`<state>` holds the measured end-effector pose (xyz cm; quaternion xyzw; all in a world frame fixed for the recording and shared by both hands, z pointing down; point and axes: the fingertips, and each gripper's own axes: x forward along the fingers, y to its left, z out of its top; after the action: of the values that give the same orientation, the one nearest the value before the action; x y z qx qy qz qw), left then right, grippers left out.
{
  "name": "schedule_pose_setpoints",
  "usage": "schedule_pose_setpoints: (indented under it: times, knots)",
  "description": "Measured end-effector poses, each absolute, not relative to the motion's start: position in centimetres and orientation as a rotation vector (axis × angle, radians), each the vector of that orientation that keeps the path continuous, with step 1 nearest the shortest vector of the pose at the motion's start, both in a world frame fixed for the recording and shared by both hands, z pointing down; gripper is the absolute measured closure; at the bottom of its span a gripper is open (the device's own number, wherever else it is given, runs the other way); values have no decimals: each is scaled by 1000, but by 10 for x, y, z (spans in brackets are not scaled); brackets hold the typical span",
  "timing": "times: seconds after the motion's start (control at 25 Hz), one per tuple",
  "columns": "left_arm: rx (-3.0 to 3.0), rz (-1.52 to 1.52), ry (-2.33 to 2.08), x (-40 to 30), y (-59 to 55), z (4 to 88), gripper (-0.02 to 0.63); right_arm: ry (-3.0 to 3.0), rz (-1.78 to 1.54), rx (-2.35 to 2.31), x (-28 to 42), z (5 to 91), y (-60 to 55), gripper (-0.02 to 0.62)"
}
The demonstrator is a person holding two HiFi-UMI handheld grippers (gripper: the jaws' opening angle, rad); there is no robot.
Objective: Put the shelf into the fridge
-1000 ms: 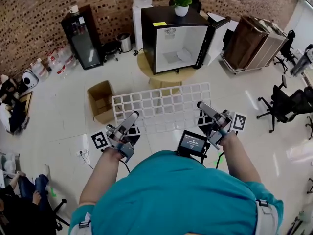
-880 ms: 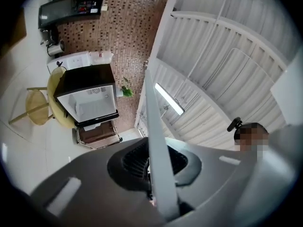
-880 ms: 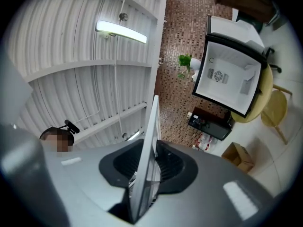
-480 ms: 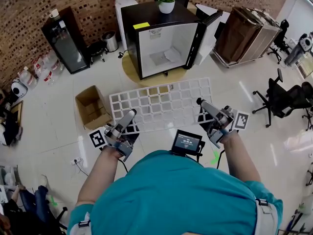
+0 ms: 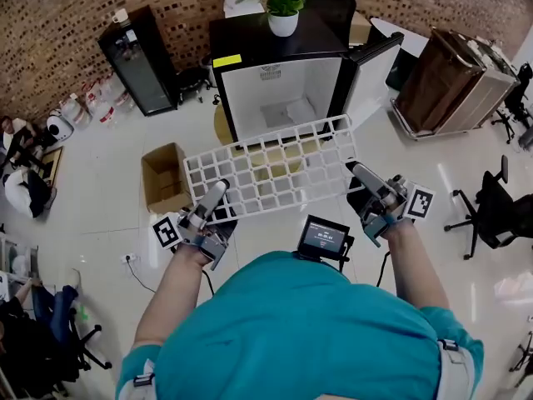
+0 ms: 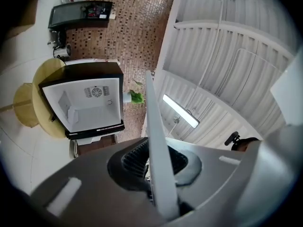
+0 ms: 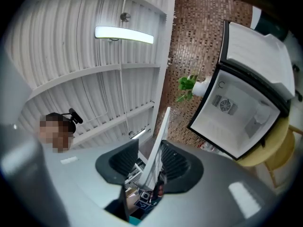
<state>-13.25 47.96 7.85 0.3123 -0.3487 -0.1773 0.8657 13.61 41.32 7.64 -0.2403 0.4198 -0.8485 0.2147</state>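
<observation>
A white grid shelf (image 5: 275,169) hangs level between my two grippers, its far edge in front of the open fridge (image 5: 283,90). My left gripper (image 5: 218,190) is shut on the shelf's near left edge; in the left gripper view the shelf (image 6: 158,164) is pinched between the jaws. My right gripper (image 5: 358,171) is at the near right edge. Its jaws have just been opening. In the right gripper view the shelf (image 7: 156,150) stands between them with a gap beside one pad. The fridge's white inside faces me, its door (image 5: 371,65) swung to the right.
The fridge stands on a round wooden table (image 5: 223,127) with a potted plant (image 5: 283,11) on top. A cardboard box (image 5: 162,177) lies on the floor at left, a black cabinet (image 5: 141,61) behind it. A brown cart (image 5: 454,82) and an office chair (image 5: 500,215) stand at right.
Both grippers have carried the shelf forward toward the fridge. Its far edge, earlier short of the round table, now overlaps the bottom of the fridge's open front.
</observation>
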Motion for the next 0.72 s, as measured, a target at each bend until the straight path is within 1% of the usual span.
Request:
schedule_pose_setpoints:
  times: [0.12, 0.24, 0.4, 0.52, 0.6, 0.72]
  knots:
    - [625, -332, -733, -117, 492, 104, 549, 1135, -2368, -685, 136, 107, 426, 447]
    - [588, -284, -733, -105, 510, 146, 549, 1064, -2397, -749, 138, 156, 452, 472]
    - [564, -250, -711, -115, 530, 201, 549, 979, -2436, -875, 133, 212, 486, 512]
    - [513, -219, -684, -127, 547, 247, 549, 911, -2488, -998, 125, 255, 511, 517]
    - [503, -183, -656, -130, 556, 278, 549, 860, -2535, -1081, 125, 285, 534, 554]
    - [517, -113, -612, -127, 570, 321, 551, 754, -2542, -1175, 136, 320, 564, 563]
